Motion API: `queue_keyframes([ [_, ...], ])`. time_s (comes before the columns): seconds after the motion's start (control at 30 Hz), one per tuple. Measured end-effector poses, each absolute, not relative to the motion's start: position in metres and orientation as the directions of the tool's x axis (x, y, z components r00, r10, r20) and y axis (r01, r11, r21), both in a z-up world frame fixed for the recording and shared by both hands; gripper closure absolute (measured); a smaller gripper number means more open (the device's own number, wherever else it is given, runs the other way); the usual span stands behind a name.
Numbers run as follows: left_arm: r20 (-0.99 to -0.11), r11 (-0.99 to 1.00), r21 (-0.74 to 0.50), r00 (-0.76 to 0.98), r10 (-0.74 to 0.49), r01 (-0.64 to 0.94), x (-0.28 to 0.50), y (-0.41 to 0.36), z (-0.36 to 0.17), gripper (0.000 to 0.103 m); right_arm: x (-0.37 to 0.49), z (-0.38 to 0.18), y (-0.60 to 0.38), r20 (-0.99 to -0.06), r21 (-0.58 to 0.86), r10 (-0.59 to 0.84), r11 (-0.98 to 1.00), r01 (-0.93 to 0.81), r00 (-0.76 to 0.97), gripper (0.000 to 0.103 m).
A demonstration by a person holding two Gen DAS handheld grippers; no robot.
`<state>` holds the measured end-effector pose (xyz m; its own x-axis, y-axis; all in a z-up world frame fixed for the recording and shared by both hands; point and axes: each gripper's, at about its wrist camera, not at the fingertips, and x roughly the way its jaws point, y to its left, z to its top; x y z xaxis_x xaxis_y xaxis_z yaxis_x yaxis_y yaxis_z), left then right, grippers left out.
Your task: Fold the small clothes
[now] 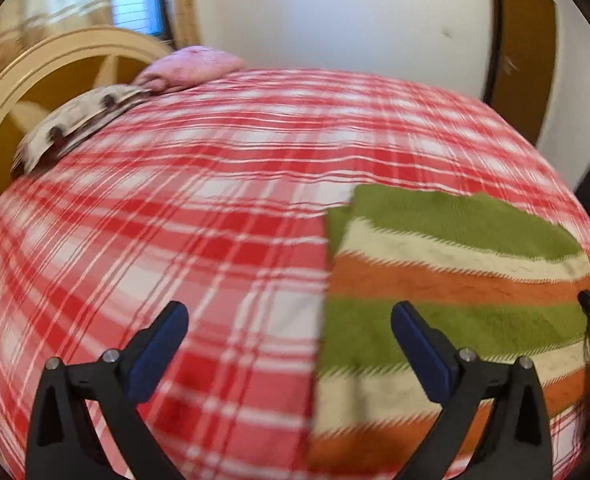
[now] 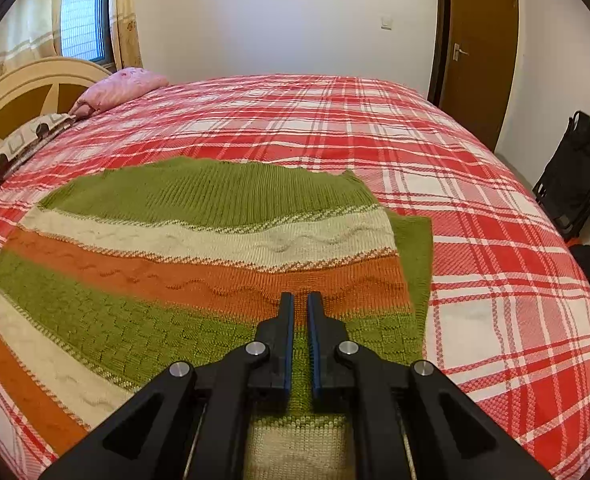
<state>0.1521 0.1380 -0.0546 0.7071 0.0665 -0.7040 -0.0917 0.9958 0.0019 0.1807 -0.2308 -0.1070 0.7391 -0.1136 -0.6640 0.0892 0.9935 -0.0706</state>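
room: plain bedroom, white walls, a brown door [image 2: 481, 52] at the back right, a curtained window [image 2: 81, 16] in the far left corner
bed: big one under a red and white plaid bedspread [image 2: 375, 128], takes up most of both views, cream arched headboard [image 2: 27, 80] on the left
sweater: striped knit sweater [image 2: 199, 240] in green, cream and orange bands, lying flat on the bedspread on the near side of the bed; looks folded over already, with a green layer peeking out along its right edge in the right wrist view
right gripper: right gripper [image 2: 301, 300] sits low over the sweater, its blue-padded fingers [image 2: 288, 320] pulled nearly together with only a thin slit between them; nothing pinched in there that I can see, just the orange and green bands showing behind
left gripper: left gripper [image 1: 289, 316] hangs over the bedspread at the sweater's left edge, fingers [image 1: 175, 320] spread wide apart and holding nothing; the right-hand finger is over the knit, the other over plaid. This view is pretty motion-blurred
pillows: a pink pillow [image 2: 123, 84] and a cream patterned pillow [image 2: 23, 140] up by the headboard, well apart from the sweater
other stuff: a black folded thing [image 2: 579, 172] leaning on the right wall beside the bed, can't tell what it is
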Motion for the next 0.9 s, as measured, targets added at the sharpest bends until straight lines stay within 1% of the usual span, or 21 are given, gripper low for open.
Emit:
queue_keyframes([
  [0.07, -0.709, 0.992, -0.016, 0.701, 0.076, -0.123, 0.141, 0.150, -0.060, 0.000, 0.180, -0.107, -0.230, -0.663, -0.077, -0.119, 0.993, 0.091, 0.739, 0.096],
  [0.17, -0.710, 0.993, -0.025, 0.702, 0.062, -0.112, 0.126, 0.154, -0.067, 0.000, 0.180, -0.107, -0.231, -0.663, -0.075, -0.117, 0.993, 0.090, 0.740, 0.096],
  [0.3, -0.718, 0.992, -0.106, 0.695, -0.031, -0.064, 0.114, 0.148, -0.077, 0.000, 0.180, -0.107, -0.231, -0.663, -0.074, -0.117, 0.993, 0.090, 0.740, 0.096],
  [0.43, -0.757, 0.986, -0.161, 0.647, -0.094, -0.045, 0.118, 0.131, -0.091, 0.000, 0.180, -0.107, -0.232, -0.663, -0.076, -0.118, 0.993, 0.090, 0.740, 0.096],
  [0.6, -0.790, 0.987, -0.158, 0.605, -0.101, -0.042, 0.122, 0.114, -0.102, 0.000, 0.180, -0.107, -0.231, -0.662, -0.086, -0.125, 0.992, 0.091, 0.739, 0.096],
  [0.7, -0.809, 0.990, -0.134, 0.582, -0.084, -0.044, 0.124, 0.106, -0.107, 0.000, 0.180, -0.107, -0.230, -0.663, -0.084, -0.124, 0.992, 0.091, 0.738, 0.096],
  [0.83, -0.821, 0.993, -0.112, 0.567, -0.067, -0.045, 0.124, 0.099, -0.111, 0.000, 0.181, -0.103, -0.234, -0.690, -0.058, -0.102, 0.995, 0.086, 0.717, 0.096],
  [0.9, -0.823, 0.993, -0.114, 0.563, -0.074, -0.036, 0.124, 0.097, -0.111, 0.000, 0.172, -0.092, -0.231, -0.676, -0.072, -0.150, 0.988, 0.138, 0.721, 0.096],
])
